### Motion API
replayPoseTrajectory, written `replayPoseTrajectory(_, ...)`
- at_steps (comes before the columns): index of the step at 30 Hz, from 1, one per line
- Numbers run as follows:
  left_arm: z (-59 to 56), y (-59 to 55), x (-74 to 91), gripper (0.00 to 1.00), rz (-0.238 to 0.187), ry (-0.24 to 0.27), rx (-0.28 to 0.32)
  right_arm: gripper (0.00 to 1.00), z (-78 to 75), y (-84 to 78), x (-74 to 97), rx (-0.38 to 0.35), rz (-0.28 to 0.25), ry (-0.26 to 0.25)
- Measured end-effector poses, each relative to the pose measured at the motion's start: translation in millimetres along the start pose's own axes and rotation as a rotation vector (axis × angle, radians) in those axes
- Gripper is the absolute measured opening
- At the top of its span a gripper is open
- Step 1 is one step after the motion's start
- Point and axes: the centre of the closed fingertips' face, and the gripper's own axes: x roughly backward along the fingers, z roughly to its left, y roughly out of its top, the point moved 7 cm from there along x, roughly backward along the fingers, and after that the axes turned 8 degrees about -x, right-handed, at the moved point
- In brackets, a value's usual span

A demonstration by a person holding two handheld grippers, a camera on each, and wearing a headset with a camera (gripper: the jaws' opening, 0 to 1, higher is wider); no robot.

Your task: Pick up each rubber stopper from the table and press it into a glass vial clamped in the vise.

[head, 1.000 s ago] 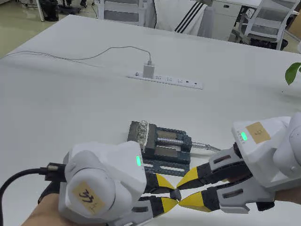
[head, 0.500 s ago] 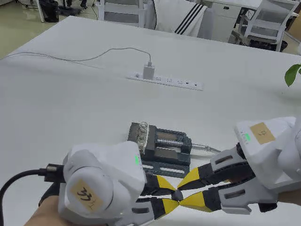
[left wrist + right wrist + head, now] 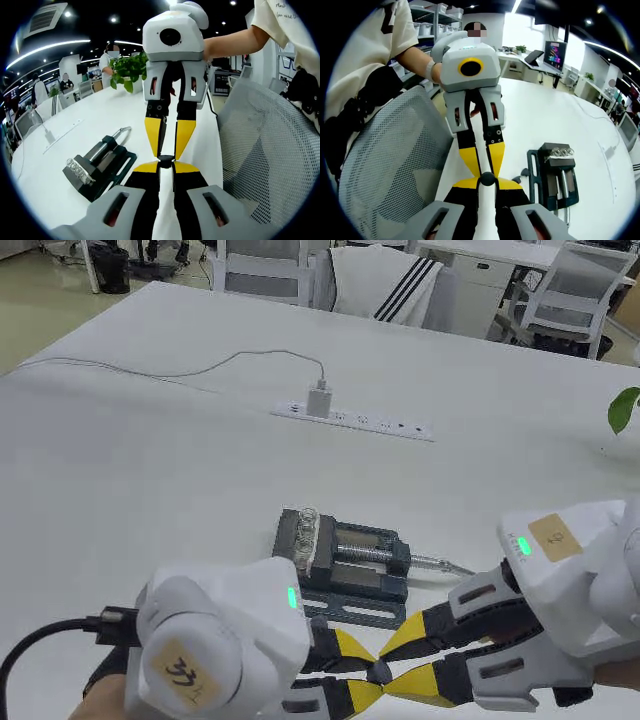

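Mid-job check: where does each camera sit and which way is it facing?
Head view: on the headset, looking forward and down at the vise; left gripper and right gripper show.
Left gripper view: on the left gripper, facing the right gripper across its own jaws; the person's forearm shows.
Right gripper view: on the right gripper, facing the left gripper; the person's torso shows.
Shared: both gripper views see the rubber stopper and the vise.

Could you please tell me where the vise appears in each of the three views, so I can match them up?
Head view: the vise sits at lower centre, just beyond the rubber stopper.
Left gripper view: lower left, to the left of the stopper.
Right gripper view: lower right, to the right of the stopper.
Shared landmark: the row of glass vials clamped at one end of the vise.
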Motion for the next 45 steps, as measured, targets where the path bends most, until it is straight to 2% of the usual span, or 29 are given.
replayPoseTrajectory(4,-0.9,-1.4,0.1,0.07,-0.009,0.008,0.021,0.07,-0.6,-0.7,-1.1,-0.009,0.005,0.007)
replayPoseTrajectory(7,1.3,-3.9,2.2,0.20,-0.011,0.037,0.049,0.07,-0.7,-2.8,-2.5,-0.010,0.017,0.006)
replayPoseTrajectory(10,4.7,-8.5,5.9,0.26,-0.008,0.060,0.073,0.07,-0.7,-4.2,-3.2,-0.010,0.022,0.007)
replayPoseTrajectory(12,8.4,-13.0,8.5,0.35,-0.002,0.098,0.090,0.07,-1.0,-4.9,-4.0,-0.016,0.022,0.011)
replayPoseTrajectory(15,13.2,-20.0,12.0,0.57,0.011,0.149,0.143,0.07,-1.6,-5.3,-4.8,-0.017,0.024,0.011)
replayPoseTrajectory(16,15.1,-21.5,13.2,0.64,0.011,0.167,0.139,0.07,-1.8,-5.2,-5.0,-0.018,0.025,0.011)
replayPoseTrajectory(18,17.9,-27.2,16.3,0.73,0.032,0.200,0.158,0.07,-2.2,-4.8,-5.5,-0.016,0.028,0.011)
replayPoseTrajectory(22,23.1,-33.7,22.9,0.89,0.033,0.247,0.178,0.07,-3.6,-4.1,-6.1,-0.021,0.027,0.015)
replayPoseTrajectory(25,25.3,-38.8,26.9,0.94,0.051,0.262,0.211,0.07,-3.8,-4.1,-7.2,-0.022,0.029,0.018)
replayPoseTrajectory(28,27.6,-43.4,31.1,0.99,0.061,0.284,0.213,0.07,-3.6,-4.2,-8.6,-0.017,0.035,0.020)
replayPoseTrajectory(39,30.0,-49.7,40.2,0.99,0.067,0.310,0.244,0.06,-8.8,-1.9,-9.6,-0.024,0.046,0.025)
replayPoseTrajectory(45,32.5,-51.9,46.8,0.99,0.066,0.325,0.255,0.06,-24.0,3.5,-11.3,-0.037,0.091,0.031)
